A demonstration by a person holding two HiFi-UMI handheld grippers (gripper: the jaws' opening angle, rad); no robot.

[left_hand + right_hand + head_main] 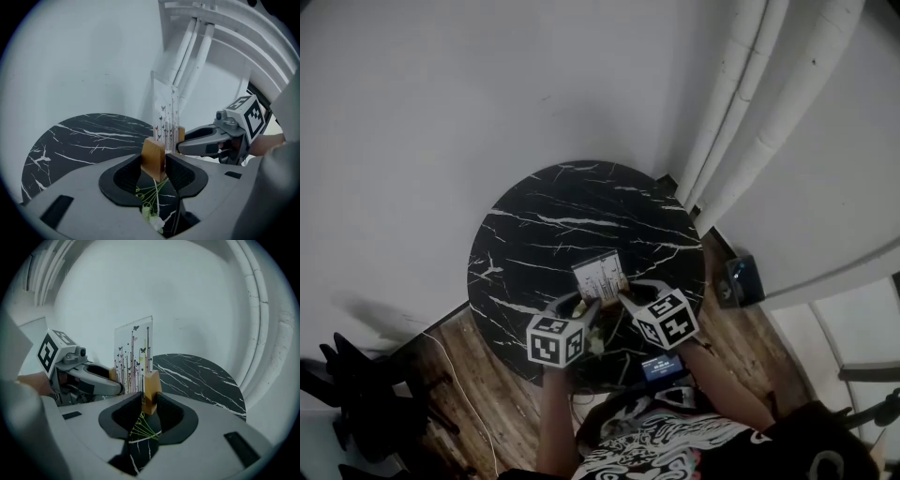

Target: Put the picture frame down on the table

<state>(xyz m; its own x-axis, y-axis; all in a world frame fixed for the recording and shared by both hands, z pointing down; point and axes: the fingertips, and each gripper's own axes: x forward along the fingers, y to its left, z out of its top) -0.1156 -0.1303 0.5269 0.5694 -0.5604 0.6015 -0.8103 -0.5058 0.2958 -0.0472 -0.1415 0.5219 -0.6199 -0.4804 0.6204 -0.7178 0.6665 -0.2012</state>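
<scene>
Looking down, there's a round black marble surface with the picture frame over its near edge; can't tell if it's actually touching down. The left gripper and right gripper each meet one near corner of it.

Left tongs in shot now: a smooth pale-grey moulded shell, and riding on it a marker cube, white faces with bold black square patterns. Right tongs match, with the same grey casing and a second marker cube. Up close, the pads are matt black and finely ribbed, set in a scooped black surround. The person wears a black shirt with swirling white print.
</scene>
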